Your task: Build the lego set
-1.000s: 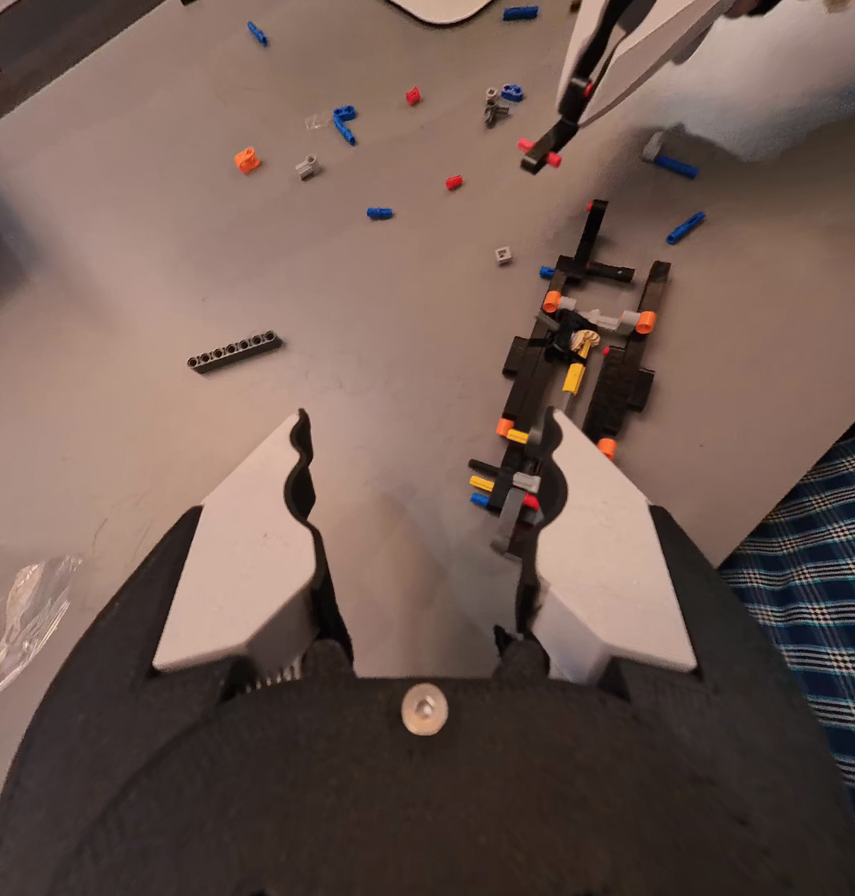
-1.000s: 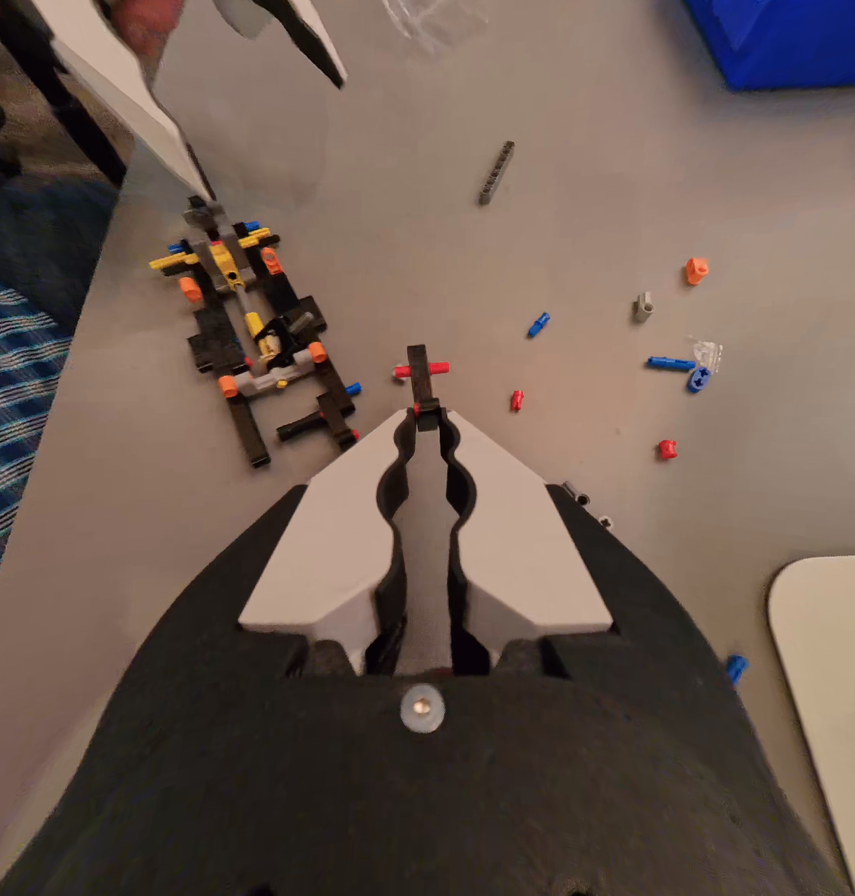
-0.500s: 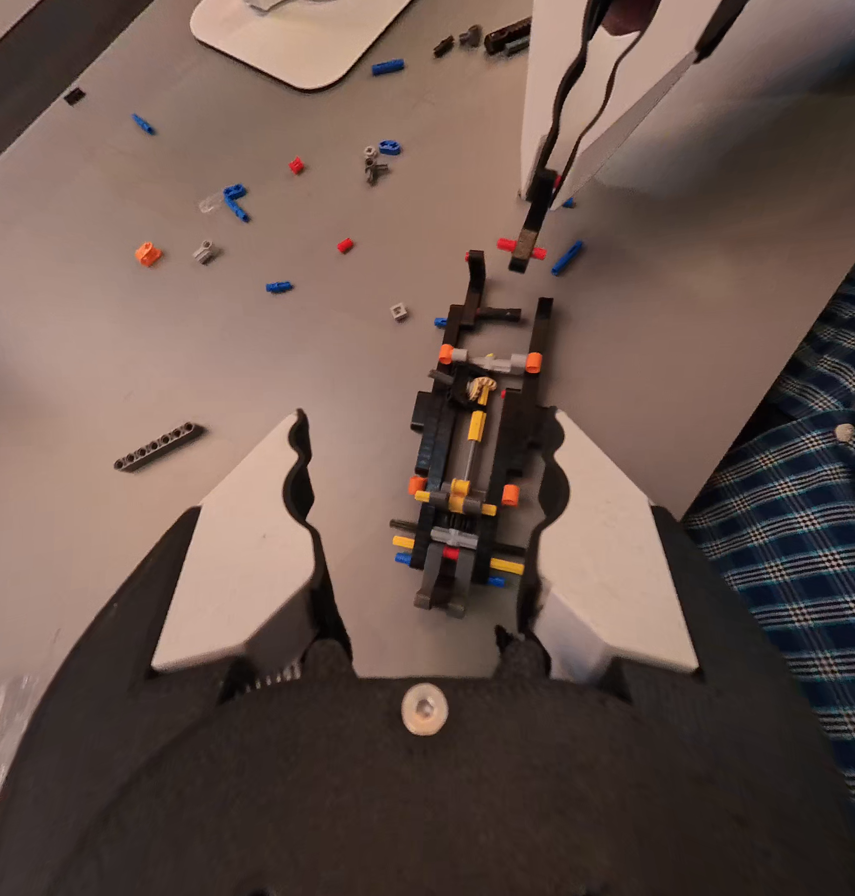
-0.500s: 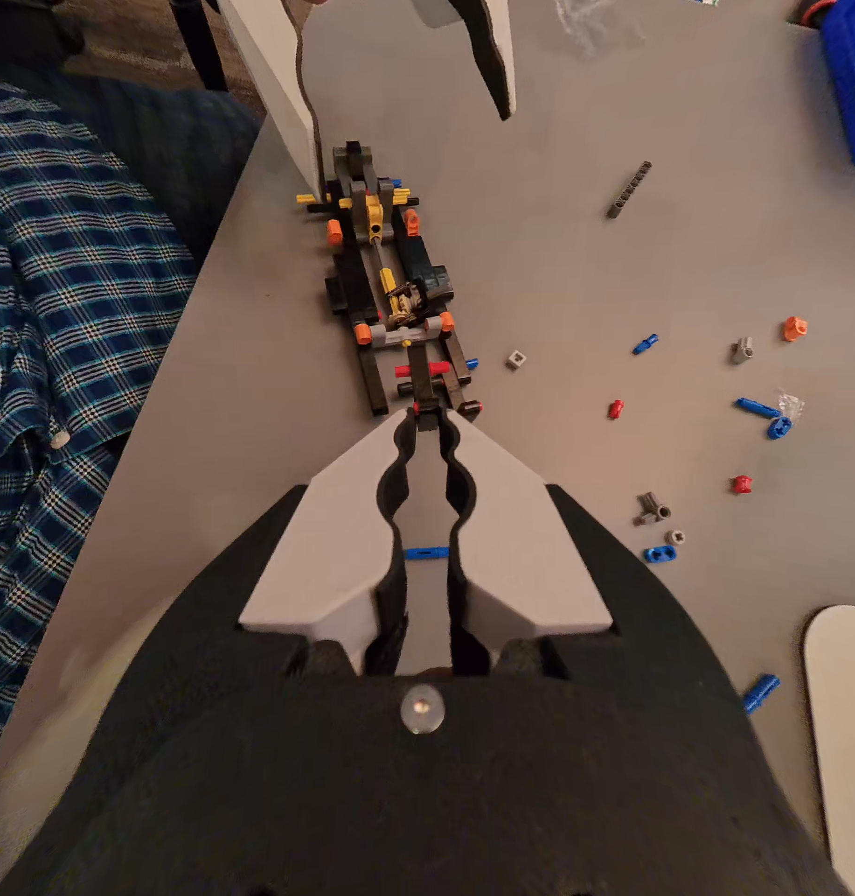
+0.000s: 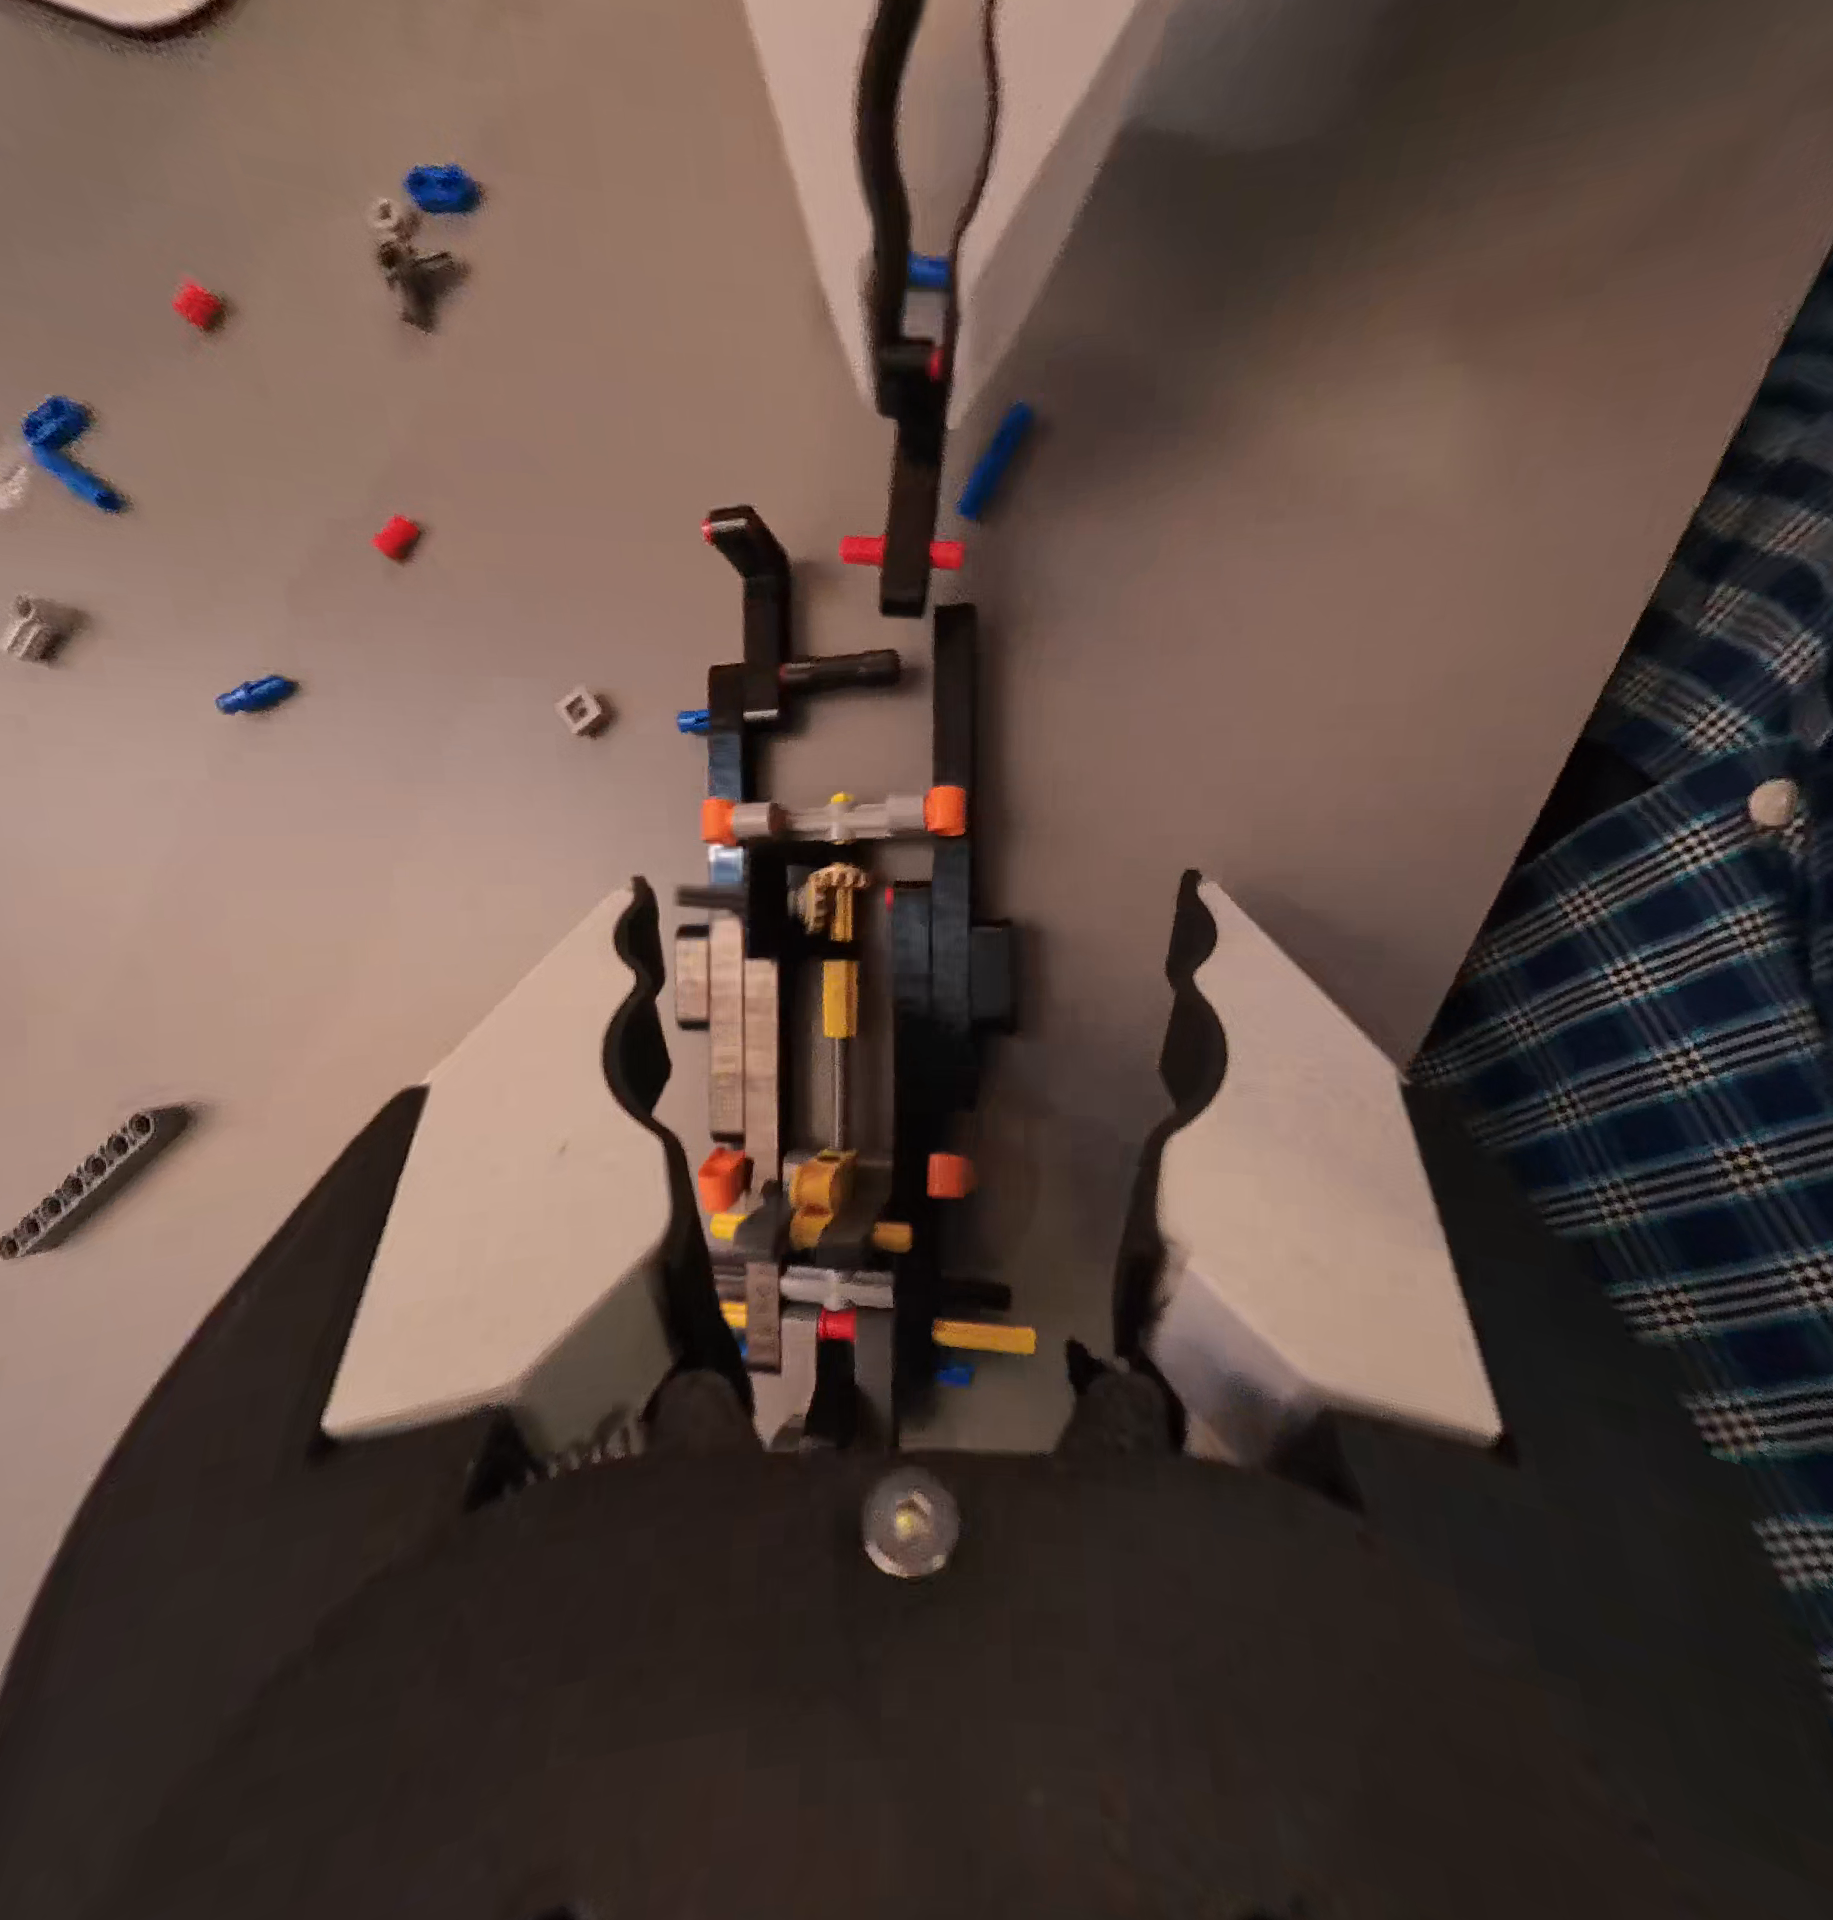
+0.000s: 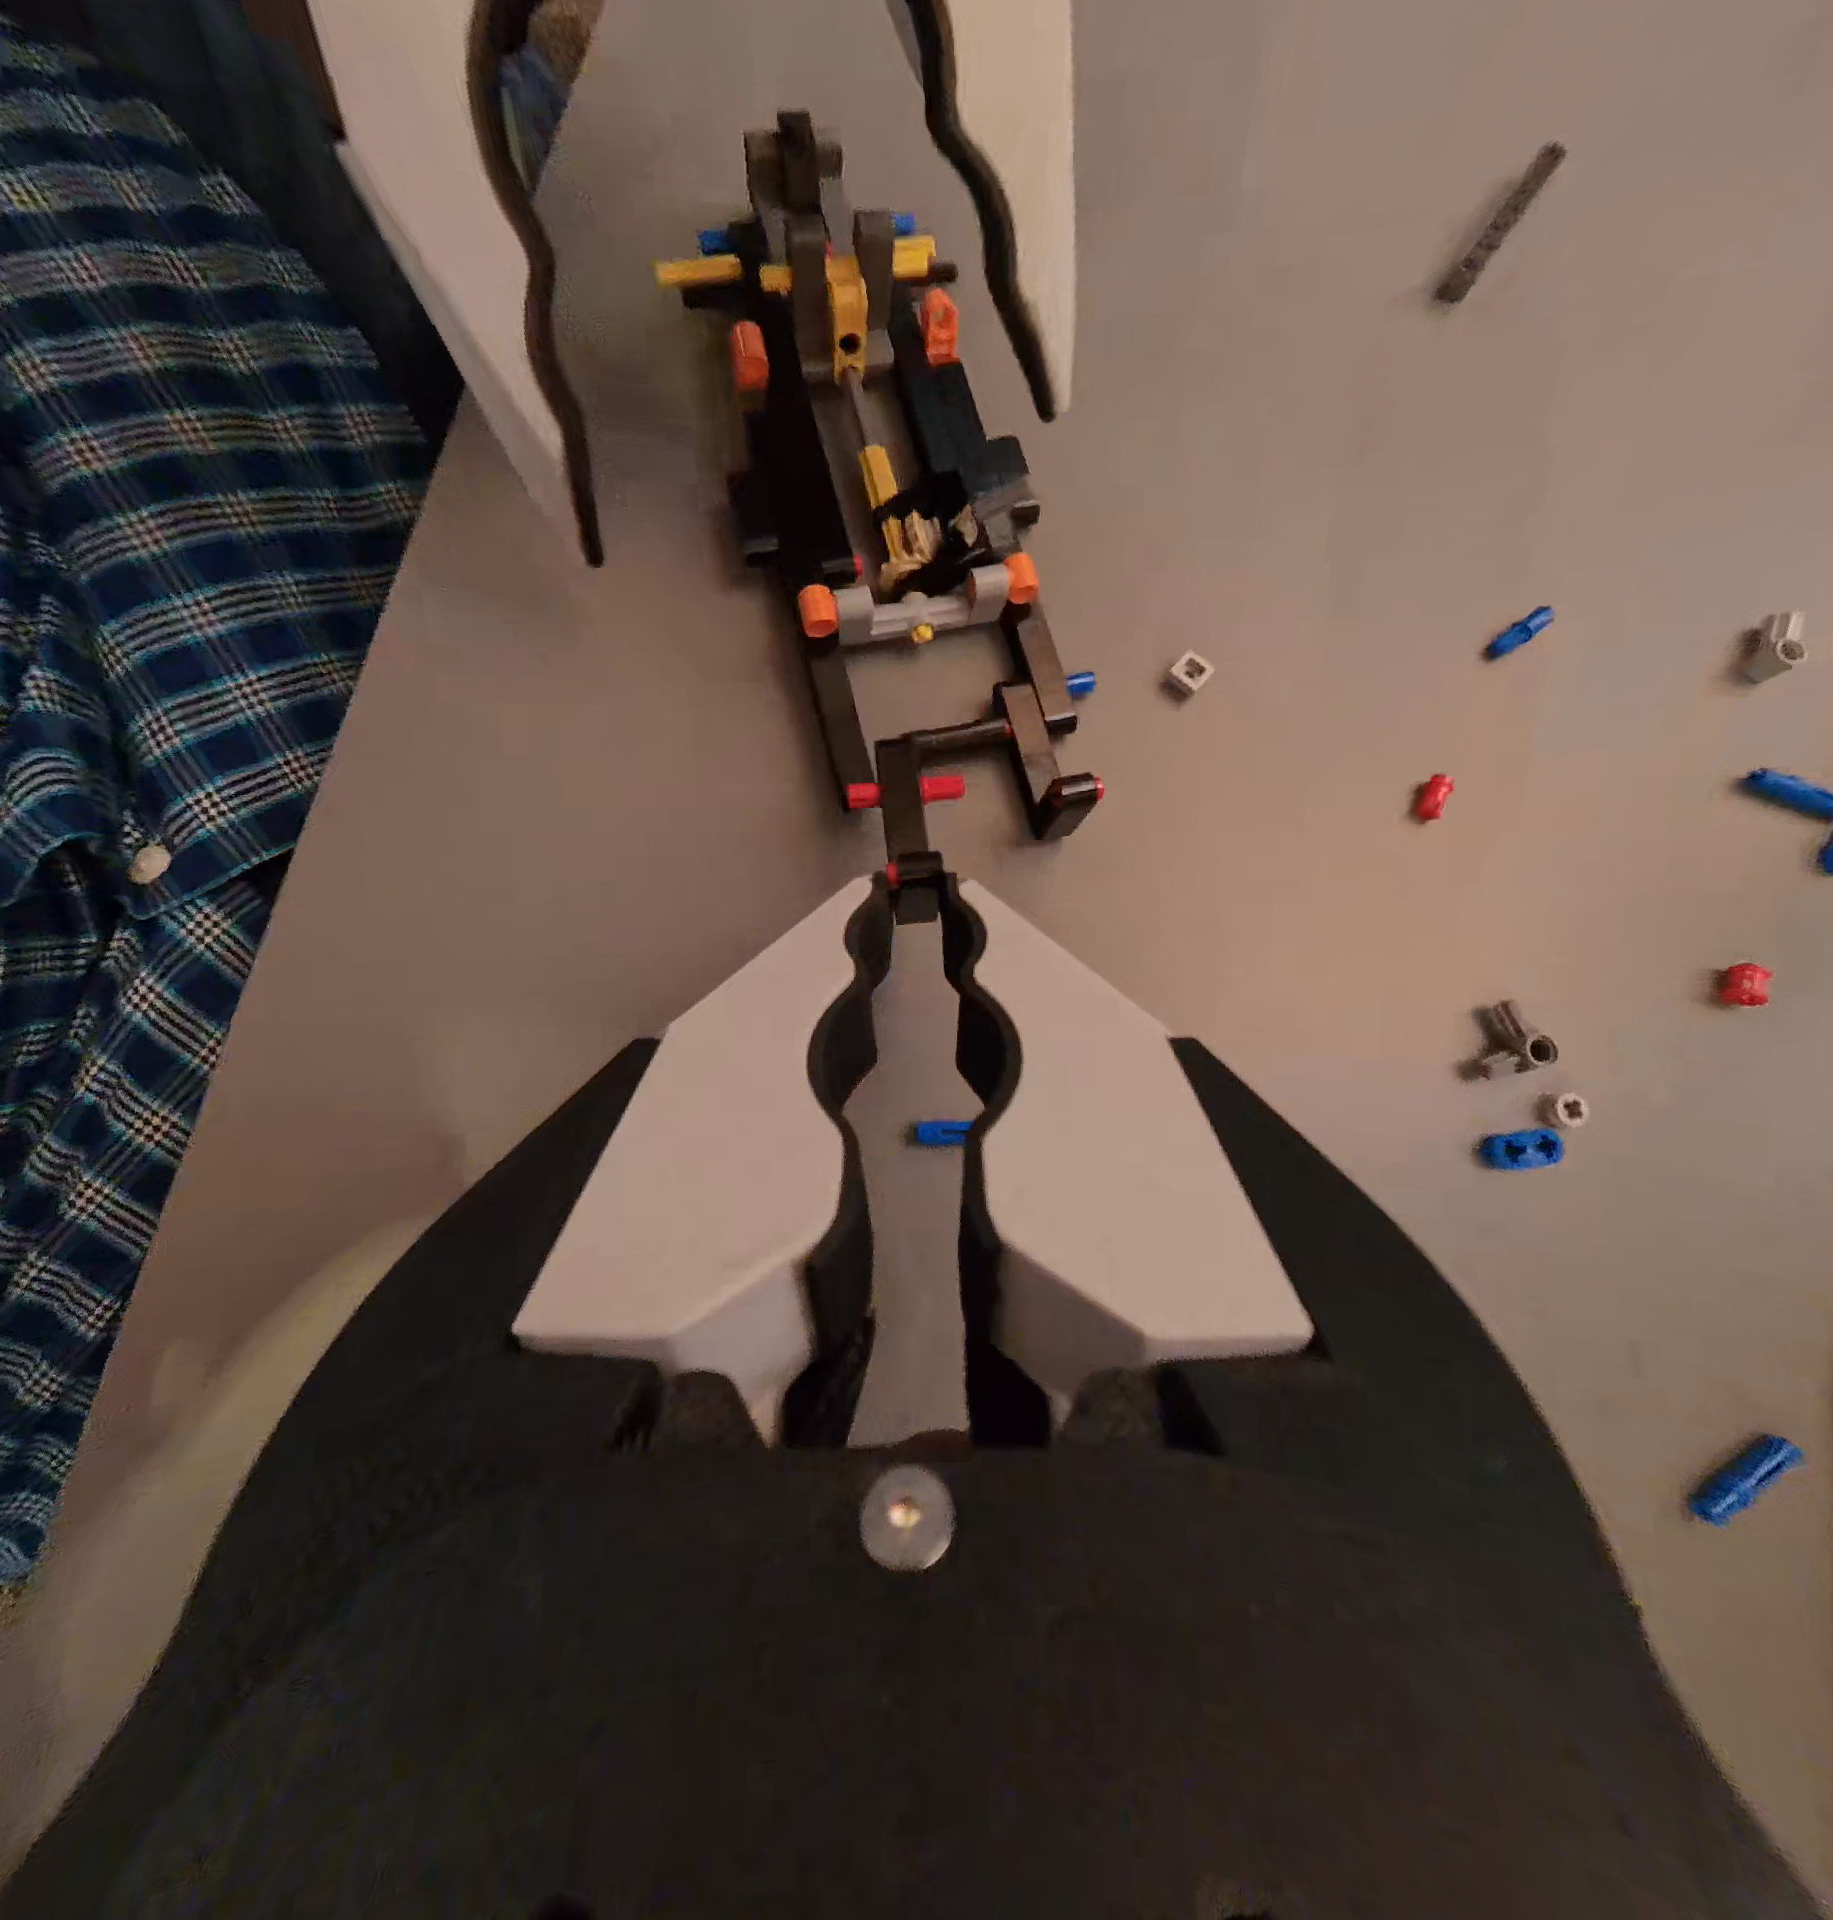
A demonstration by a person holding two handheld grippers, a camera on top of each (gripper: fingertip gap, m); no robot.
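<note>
A long black lego chassis [image 5: 839, 997] with yellow, orange and grey parts lies on the grey table near its edge; it also shows in the right wrist view [image 6: 881, 468]. My left gripper [image 5: 912, 904] is open, its fingers on either side of the chassis's near half. My right gripper [image 6: 917, 883] is shut on a black beam with red pins [image 6: 907, 800], holding it at the chassis's open end beside the frame's black arm. The same beam [image 5: 910, 540] shows in the left wrist view, hanging from the right gripper's tips.
Loose pieces lie on the table: a grey holed beam [image 5: 91, 1179], blue pins [image 5: 257, 693] [image 6: 1520, 632], red bushes [image 5: 396, 537] [image 6: 1743, 985], a small grey block [image 6: 1190, 673]. A person's plaid sleeve [image 5: 1670, 1039] sits past the table edge. Between my left fingertips and the small grey block [image 6: 1190, 673] there is roughly 6 cm. It is also in sight in the left wrist view [image 5: 580, 701].
My left gripper has moved forward so the chassis now lies between its open fingers. My right gripper has carried the black beam up to the chassis's open end.
</note>
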